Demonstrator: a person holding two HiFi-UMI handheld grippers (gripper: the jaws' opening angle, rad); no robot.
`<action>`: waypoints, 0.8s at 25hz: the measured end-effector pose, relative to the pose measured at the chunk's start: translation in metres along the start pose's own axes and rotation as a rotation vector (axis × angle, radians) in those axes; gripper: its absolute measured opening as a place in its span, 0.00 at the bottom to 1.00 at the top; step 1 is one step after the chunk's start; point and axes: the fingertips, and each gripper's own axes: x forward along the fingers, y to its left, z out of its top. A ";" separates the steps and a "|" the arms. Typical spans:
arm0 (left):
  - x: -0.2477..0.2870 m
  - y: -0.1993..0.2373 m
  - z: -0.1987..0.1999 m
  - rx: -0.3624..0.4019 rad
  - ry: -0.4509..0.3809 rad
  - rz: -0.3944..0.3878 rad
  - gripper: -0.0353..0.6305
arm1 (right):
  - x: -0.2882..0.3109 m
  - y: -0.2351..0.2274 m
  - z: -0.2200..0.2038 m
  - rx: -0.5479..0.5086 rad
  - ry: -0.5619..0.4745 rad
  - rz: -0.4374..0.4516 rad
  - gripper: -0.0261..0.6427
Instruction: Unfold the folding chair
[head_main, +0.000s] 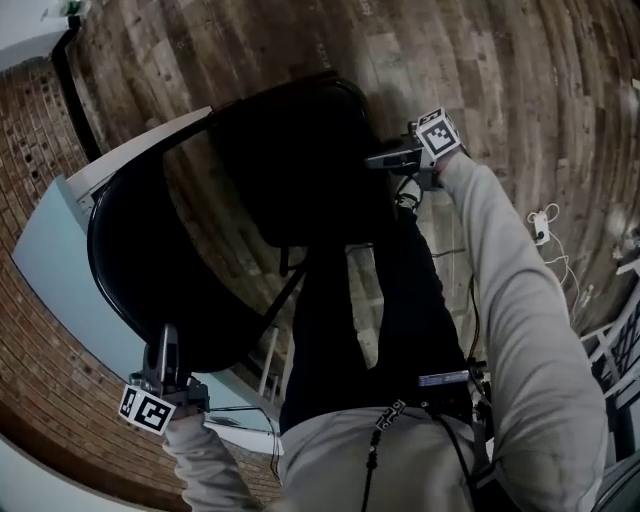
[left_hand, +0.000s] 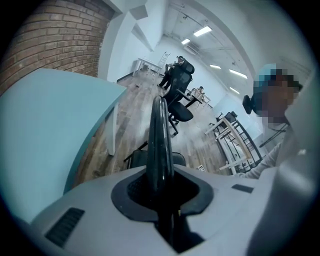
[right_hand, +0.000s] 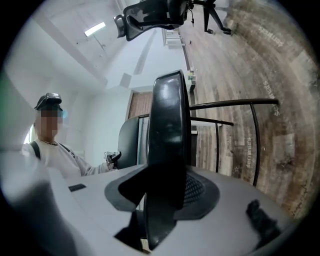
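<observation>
The black folding chair (head_main: 250, 190) stands in front of me, seen from above as two glossy black panels on a thin black tube frame. My left gripper (head_main: 168, 338) at the lower left is shut on the rim of the larger rounded panel (head_main: 140, 250). In the left gripper view that rim (left_hand: 159, 135) runs as a thin edge between the jaws. My right gripper (head_main: 375, 160) at the upper right is shut on the edge of the other panel (head_main: 300, 150). In the right gripper view that panel (right_hand: 170, 140) fills the gap between the jaws, with frame tubes (right_hand: 235, 103) beyond it.
A light blue tabletop (head_main: 50, 265) with a white edge lies left of the chair, beside a brick wall (head_main: 40, 130). The floor is wood planks (head_main: 500, 80), with a cable and plug (head_main: 540, 225) at right. White racks (head_main: 610, 340) stand at right. Office chairs (left_hand: 177, 95) are farther off.
</observation>
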 end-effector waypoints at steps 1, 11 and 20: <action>0.004 0.012 -0.001 -0.001 -0.001 0.018 0.17 | -0.005 -0.009 0.001 0.006 -0.001 0.000 0.27; 0.042 0.053 -0.019 -0.026 0.011 0.004 0.19 | -0.051 -0.077 -0.007 0.035 -0.055 0.073 0.30; 0.047 0.061 -0.018 0.033 -0.002 0.021 0.21 | -0.058 -0.087 -0.004 0.042 -0.133 -0.008 0.37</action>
